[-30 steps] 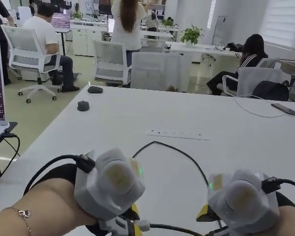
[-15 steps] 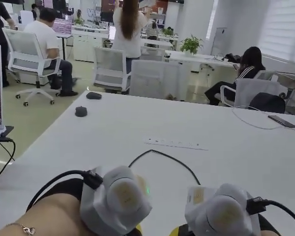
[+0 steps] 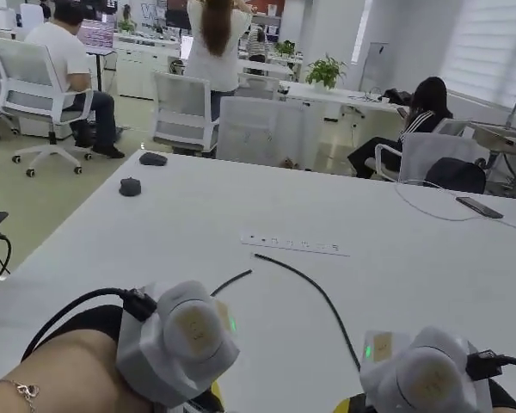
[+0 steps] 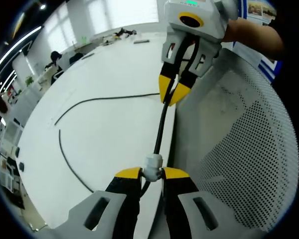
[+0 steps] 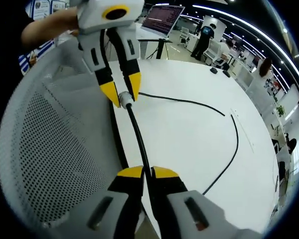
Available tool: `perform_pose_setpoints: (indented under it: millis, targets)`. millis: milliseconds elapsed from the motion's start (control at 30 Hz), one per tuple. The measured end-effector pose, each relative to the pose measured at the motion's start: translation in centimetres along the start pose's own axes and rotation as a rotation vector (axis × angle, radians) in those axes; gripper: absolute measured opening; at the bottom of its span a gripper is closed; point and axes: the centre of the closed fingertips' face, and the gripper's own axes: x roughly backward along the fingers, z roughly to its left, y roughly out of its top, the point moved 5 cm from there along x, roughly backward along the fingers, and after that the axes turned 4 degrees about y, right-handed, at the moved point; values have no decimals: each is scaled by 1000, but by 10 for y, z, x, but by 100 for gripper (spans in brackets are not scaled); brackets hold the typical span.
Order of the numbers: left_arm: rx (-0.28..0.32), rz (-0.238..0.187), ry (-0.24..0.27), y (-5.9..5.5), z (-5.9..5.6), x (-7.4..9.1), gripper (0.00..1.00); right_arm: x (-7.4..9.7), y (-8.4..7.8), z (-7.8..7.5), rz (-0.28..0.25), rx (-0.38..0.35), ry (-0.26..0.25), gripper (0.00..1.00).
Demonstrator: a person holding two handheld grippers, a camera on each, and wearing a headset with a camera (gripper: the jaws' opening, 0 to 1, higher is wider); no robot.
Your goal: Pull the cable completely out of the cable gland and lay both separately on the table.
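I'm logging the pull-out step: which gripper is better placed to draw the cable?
Right, likely. The right gripper is shut on the black cable, clear of the cable gland, which the left gripper clamps as an anchor.

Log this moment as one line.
left gripper: shut on cable gland | right gripper: shut on cable | cable not yet out of cable gland

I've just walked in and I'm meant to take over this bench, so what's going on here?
A person is working a black cable out of a white cable gland with two handheld tools. The left claw is shut on the gland, the right claw on the cable, which is stretched between them at the edge of the white table. It isn't out yet: a long tail runs on past the gland and lies on the table.
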Motion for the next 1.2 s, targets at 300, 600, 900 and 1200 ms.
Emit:
perform_pose_setpoints:
  millis: [300,600,900,1200]
  targets:
    - [-1,-14,9,5,-5,5,16,-5,-5,13,53,50,102,20]
    - [0,-54,19,17,-11,10,16,-12,65,30,-98,96,115,16]
    - [-4,-50,29,15,-12,6,16,-11,50,22,-90,73,103,3]
    - [8,-34,28,7,-9,6,16,-8,20,14,-50,36,71,3]
